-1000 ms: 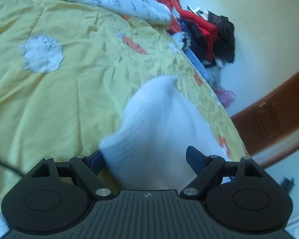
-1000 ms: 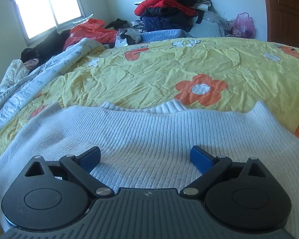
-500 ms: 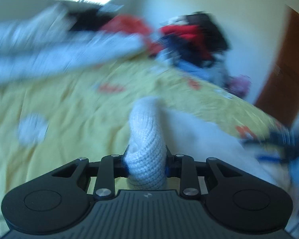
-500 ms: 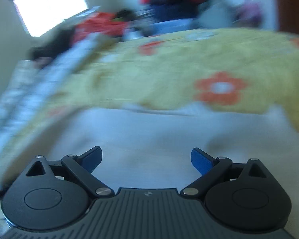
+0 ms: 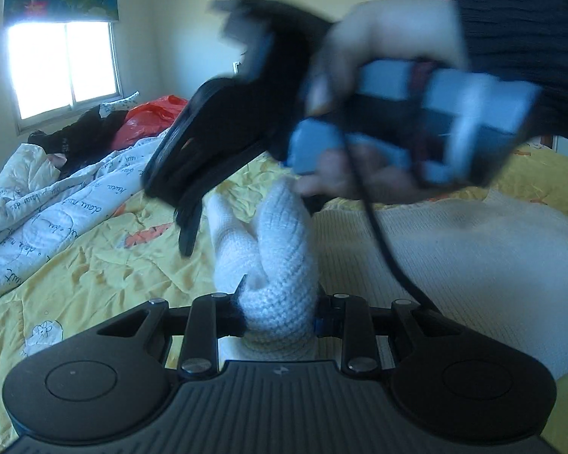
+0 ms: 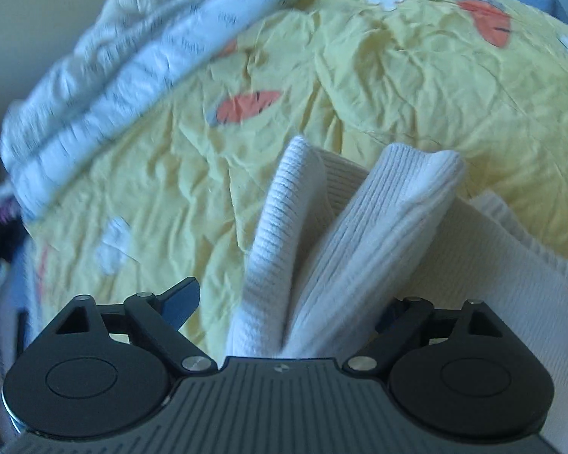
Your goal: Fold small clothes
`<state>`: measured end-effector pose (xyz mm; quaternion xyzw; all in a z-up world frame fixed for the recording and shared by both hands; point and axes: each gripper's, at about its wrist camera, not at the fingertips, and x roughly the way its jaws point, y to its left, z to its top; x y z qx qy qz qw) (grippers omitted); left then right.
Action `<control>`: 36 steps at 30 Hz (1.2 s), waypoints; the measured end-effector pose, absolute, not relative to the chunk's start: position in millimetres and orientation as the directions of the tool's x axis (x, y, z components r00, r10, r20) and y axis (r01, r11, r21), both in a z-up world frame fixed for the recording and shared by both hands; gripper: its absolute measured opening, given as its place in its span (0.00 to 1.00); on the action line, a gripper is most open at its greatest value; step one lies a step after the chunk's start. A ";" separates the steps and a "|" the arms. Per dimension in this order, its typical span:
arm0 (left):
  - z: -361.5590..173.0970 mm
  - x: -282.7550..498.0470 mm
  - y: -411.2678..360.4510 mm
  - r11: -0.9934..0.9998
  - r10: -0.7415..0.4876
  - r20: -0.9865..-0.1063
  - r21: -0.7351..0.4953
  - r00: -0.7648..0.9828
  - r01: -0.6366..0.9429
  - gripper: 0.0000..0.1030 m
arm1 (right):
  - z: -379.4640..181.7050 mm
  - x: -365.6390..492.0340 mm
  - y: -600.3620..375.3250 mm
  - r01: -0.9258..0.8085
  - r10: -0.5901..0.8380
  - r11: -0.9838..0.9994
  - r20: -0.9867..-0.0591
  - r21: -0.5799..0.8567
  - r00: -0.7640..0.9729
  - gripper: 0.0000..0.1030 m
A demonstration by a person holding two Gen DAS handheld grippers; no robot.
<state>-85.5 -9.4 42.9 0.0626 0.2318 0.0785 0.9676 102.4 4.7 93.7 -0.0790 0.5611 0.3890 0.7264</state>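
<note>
A white knit sweater (image 5: 454, 257) lies on the yellow flowered bed sheet (image 5: 94, 265). My left gripper (image 5: 280, 314) is shut on a bunched fold of it and holds that fold raised. In the left wrist view a person's hand (image 5: 378, 56) carries the right gripper, whose blurred black body (image 5: 223, 132) hangs just above the raised fold. In the right wrist view my right gripper (image 6: 284, 302) points steeply down with its jaws wide and closing. Two upright folds of the sweater (image 6: 359, 246) stand between them. The left pad stands apart from the cloth.
A white quilted blanket with writing (image 5: 56, 204) is heaped along the bed's left side, also in the right wrist view (image 6: 113, 75). Black clothes (image 5: 83, 140) and a red bag (image 5: 151, 121) lie below a bright window (image 5: 64, 64).
The left gripper shut on the sweater's fold, rolled and lifted it. The right gripper swung across to the raised fold, tipped downward, and its jaws narrowed slightly.
</note>
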 end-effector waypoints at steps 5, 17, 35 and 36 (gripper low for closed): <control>43.4 -88.3 -10.6 0.977 0.189 -0.442 0.177 0.877 -0.122 0.27 | 87.9 97.0 21.8 -0.751 0.446 0.633 -0.881 0.188 0.156 0.35; 94.8 -99.6 -112.4 0.968 -0.085 -0.330 0.197 0.940 0.157 0.27 | 160.7 115.7 -166.6 -0.743 0.627 0.616 -0.734 0.263 0.261 0.24; 48.4 -118.1 -193.8 0.749 -0.521 -0.414 0.197 0.746 0.632 0.48 | 87.0 92.8 -429.5 -0.232 0.591 0.781 -0.566 0.579 0.575 0.66; 53.3 -127.4 -180.2 0.750 -0.530 -0.384 0.202 0.756 0.629 0.58 | 93.0 89.0 -436.4 -0.218 0.571 0.787 -0.546 0.578 0.613 0.66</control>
